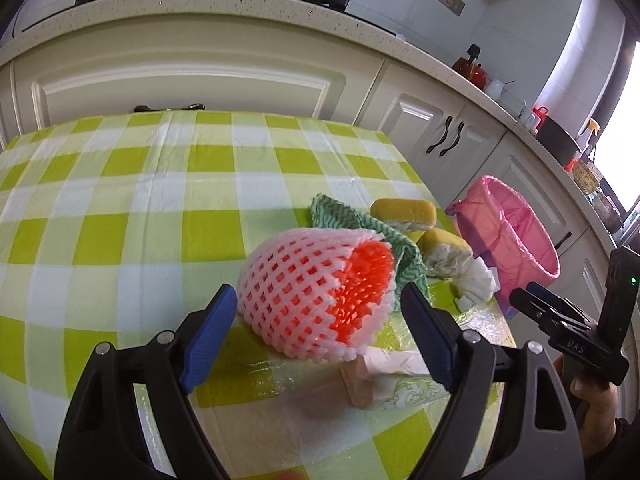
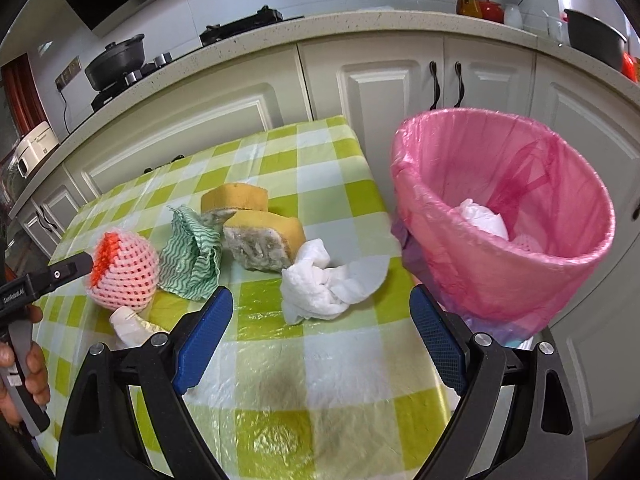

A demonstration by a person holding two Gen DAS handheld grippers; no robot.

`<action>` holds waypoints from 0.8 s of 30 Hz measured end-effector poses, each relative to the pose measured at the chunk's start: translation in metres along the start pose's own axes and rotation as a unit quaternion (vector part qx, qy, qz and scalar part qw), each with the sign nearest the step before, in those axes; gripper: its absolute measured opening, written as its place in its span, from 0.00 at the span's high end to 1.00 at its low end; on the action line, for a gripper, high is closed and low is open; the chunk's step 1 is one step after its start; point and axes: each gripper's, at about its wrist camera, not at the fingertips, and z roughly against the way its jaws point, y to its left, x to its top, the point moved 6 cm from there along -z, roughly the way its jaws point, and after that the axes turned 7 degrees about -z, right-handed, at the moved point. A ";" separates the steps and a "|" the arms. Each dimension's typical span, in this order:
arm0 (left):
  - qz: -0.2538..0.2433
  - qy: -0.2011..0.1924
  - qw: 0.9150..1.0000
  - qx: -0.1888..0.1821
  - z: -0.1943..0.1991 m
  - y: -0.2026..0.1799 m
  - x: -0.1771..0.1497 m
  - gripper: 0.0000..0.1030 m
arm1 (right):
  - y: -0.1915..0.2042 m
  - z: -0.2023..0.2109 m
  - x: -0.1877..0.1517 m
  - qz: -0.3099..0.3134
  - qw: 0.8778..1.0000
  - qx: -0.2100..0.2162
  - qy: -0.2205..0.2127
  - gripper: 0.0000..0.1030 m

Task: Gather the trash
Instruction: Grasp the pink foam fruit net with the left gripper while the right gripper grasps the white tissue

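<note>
My left gripper (image 1: 318, 302) stands wide apart, nothing pinched, with the foam net (image 1: 316, 292) lying straight ahead between its fingers, open end turned toward the bin (image 1: 516, 240). The net sits near the tabletop's (image 1: 120, 200) bin-side edge, its long axis running across my jaws. My right gripper (image 2: 322, 312) is also apart and empty, nearer the tissue (image 2: 320, 280). So the left hand takes the net.

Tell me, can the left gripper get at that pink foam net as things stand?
Probably yes. The left gripper is open with the foam net right ahead between its fingers, and nothing lies in between; the green cloth sits behind it.
</note>
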 end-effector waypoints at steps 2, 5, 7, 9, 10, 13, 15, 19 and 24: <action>0.004 0.007 1.000 -0.007 -0.007 0.002 -0.001 0.21 | 0.001 -0.009 0.001 -0.004 1.000 -0.002 0.008 0.18; 0.005 0.014 1.000 -0.005 -0.014 0.005 -0.002 0.15 | 0.004 -0.026 0.001 -0.007 1.000 -0.010 0.021 0.19; 0.005 0.016 1.000 -0.011 -0.016 0.003 -0.002 0.14 | 0.007 -0.034 0.001 -0.005 1.000 -0.013 0.026 0.24; -0.002 0.019 1.000 -0.011 -0.020 0.001 -0.002 0.13 | 0.009 -0.040 0.000 -0.003 0.999 -0.015 0.031 0.30; -0.004 0.022 1.000 -0.009 -0.023 0.001 -0.002 0.13 | 0.010 -0.044 -0.001 -0.003 0.999 -0.016 0.036 0.33; -0.004 0.035 0.999 -0.008 -0.030 0.000 -0.004 0.13 | 0.011 -0.051 -0.001 -0.002 0.999 -0.017 0.042 0.41; -0.006 0.035 0.999 -0.012 -0.032 -0.001 -0.004 0.15 | 0.013 -0.053 -0.002 0.001 0.999 -0.015 0.046 0.50; -0.019 0.043 0.999 -0.002 -0.037 -0.001 -0.004 0.33 | 0.015 -0.055 -0.004 0.007 0.999 -0.010 0.051 0.56; -0.017 0.039 0.999 0.002 -0.032 0.005 -0.005 0.55 | 0.017 -0.052 -0.005 0.009 0.999 -0.004 0.047 0.61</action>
